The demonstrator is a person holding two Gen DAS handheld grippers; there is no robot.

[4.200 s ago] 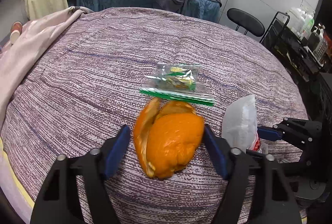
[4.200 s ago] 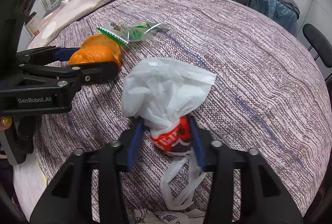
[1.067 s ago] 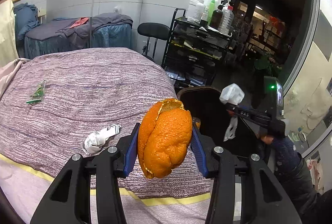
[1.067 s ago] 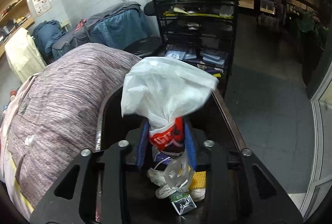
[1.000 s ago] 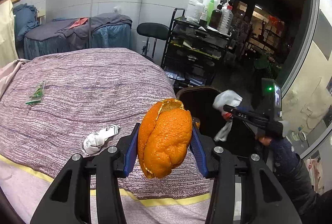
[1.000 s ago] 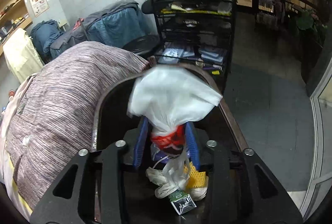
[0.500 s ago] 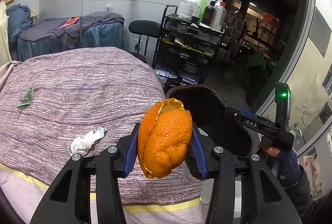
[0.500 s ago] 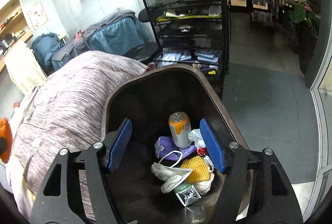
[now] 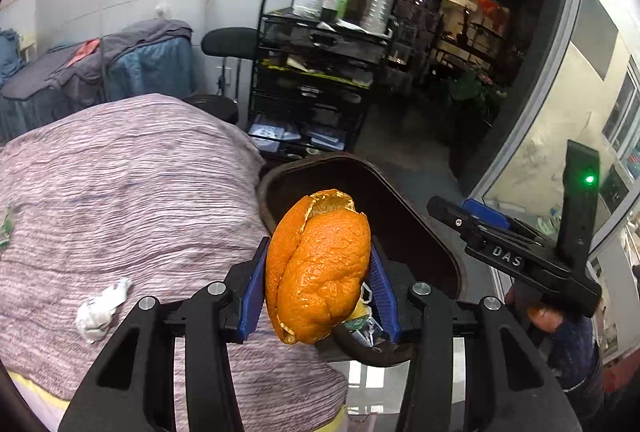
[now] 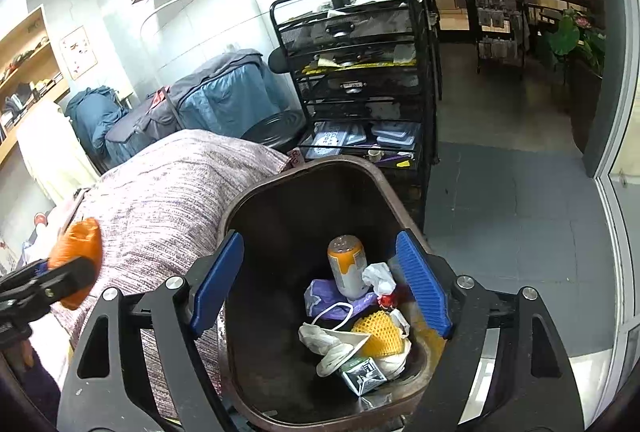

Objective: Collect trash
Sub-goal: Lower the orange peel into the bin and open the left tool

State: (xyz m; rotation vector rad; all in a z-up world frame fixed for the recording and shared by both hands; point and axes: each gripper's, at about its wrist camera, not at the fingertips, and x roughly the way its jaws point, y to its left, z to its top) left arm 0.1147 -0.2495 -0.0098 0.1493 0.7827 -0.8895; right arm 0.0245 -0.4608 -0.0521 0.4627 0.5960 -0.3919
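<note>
Dropped the white bag: my right fingers have just been opening, nothing between them now.

Left wrist: my left gripper [image 9: 318, 282] pinches the orange peel [image 9: 318, 266], held over the bed's edge right at the near rim of the brown bin [image 9: 420, 228]. Crumpled white wrapper [image 9: 100, 310] lies on the bed [image 9: 120, 171] near its front edge.

Right wrist: my right gripper [image 10: 320, 284] spread wide over the bin [image 10: 304, 199]; bag [image 10: 378, 278] lies inside beside a can [image 10: 348, 264].
</note>
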